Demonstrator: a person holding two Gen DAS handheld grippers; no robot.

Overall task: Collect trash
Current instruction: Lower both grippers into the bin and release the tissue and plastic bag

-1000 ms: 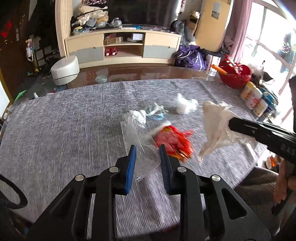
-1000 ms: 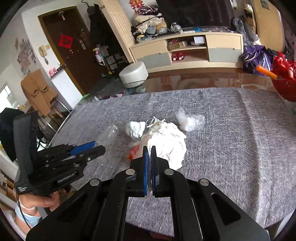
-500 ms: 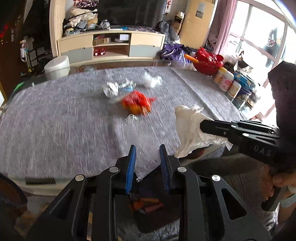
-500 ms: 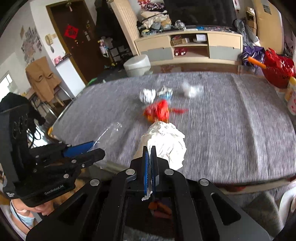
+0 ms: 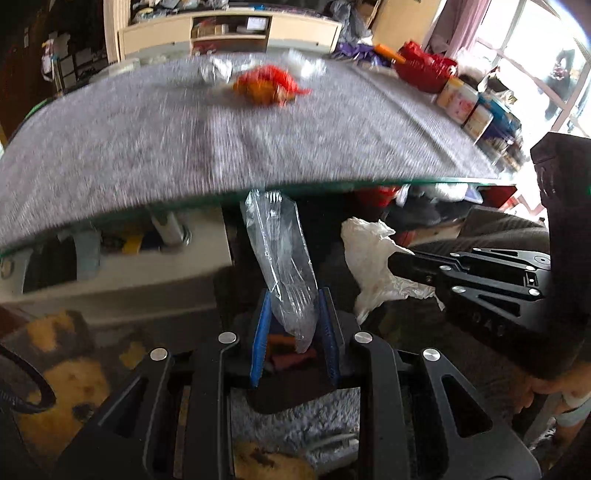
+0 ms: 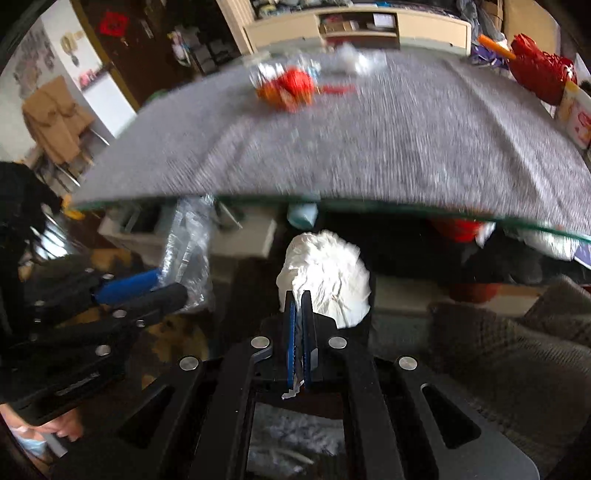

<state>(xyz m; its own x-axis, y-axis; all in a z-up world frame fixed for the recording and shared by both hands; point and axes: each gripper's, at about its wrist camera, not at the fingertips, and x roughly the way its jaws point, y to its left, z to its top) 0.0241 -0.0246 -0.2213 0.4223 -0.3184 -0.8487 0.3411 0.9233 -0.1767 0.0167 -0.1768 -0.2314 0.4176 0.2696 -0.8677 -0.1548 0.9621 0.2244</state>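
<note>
My left gripper (image 5: 293, 321) is shut on a clear plastic bag (image 5: 280, 251) with a plastic fork inside; the bag sticks up past the blue pads. Beside it, my right gripper (image 6: 299, 306) is shut on a crumpled white paper wad (image 6: 325, 273). In the left wrist view the right gripper (image 5: 397, 258) and its wad (image 5: 369, 258) show at the right. Both grippers hang below the front edge of the grey-clothed table (image 5: 147, 147), over a dark bin (image 5: 291, 384) on the floor. On the table lie a red-orange wrapper (image 5: 269, 86) and blurred white and foil scraps (image 6: 354, 59).
A red basket (image 5: 424, 70) and several tubs (image 5: 461, 99) stand along the table's right side. Behind the table is a beige cabinet (image 5: 229, 29). A shaggy grey rug (image 6: 295, 432) lies under the bin, and a grey cushion (image 6: 517, 350) sits to the right.
Both grippers drew back from above the table and sank below its front edge, carrying the clear bag and the white wad. The scraps on the table now lie far off.
</note>
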